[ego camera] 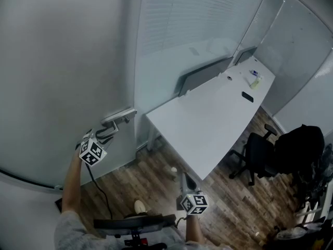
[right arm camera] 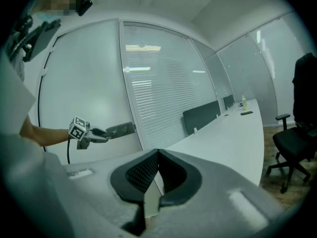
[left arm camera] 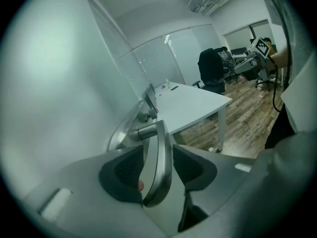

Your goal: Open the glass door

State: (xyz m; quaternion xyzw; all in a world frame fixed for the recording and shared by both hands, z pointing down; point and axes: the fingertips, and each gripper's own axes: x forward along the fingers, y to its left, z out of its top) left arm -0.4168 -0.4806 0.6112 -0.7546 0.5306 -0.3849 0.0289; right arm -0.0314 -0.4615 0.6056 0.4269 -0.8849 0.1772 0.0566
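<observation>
Spread wide, the left gripper's point(ego camera: 112, 130) jaws straddle the metal handle point(left arm camera: 161, 148), whose lever runs between the two pads. The pads lie close on either side of it, with a sliver of space still showing by the left one. The right gripper's point(right arm camera: 157, 152) jaws are pressed together with nothing between them. It hangs low and well apart from the handle, over the floor point(ego camera: 135, 176).

The handle sits on a metal plate at the right edge of the door point(ego camera: 67, 61), a tall frosted glass panel that fills the left of the head view. The door appears shut, in line with the wall point(ego camera: 182, 14) next to it, which is glass with fine horizontal slats. The person's left arm point(ego camera: 73, 181) reaches up to the handle, and a black cable point(ego camera: 96, 184) hangs from the left gripper towards the floor.

Just right of the door, a long white table point(ego camera: 208, 119) runs along the slatted wall and away from the person. A dark divider point(ego camera: 203, 74) stands upright along its wall side. At the far end lie a dark phone point(ego camera: 247, 97) and a small bottle point(ego camera: 255, 82). More glass panels close the room behind the table.

The floor is dark wood planking. A black chair point(ego camera: 257, 152) stands on it near the table's right side, with a bulky black shape point(ego camera: 299, 145) just beyond it.
</observation>
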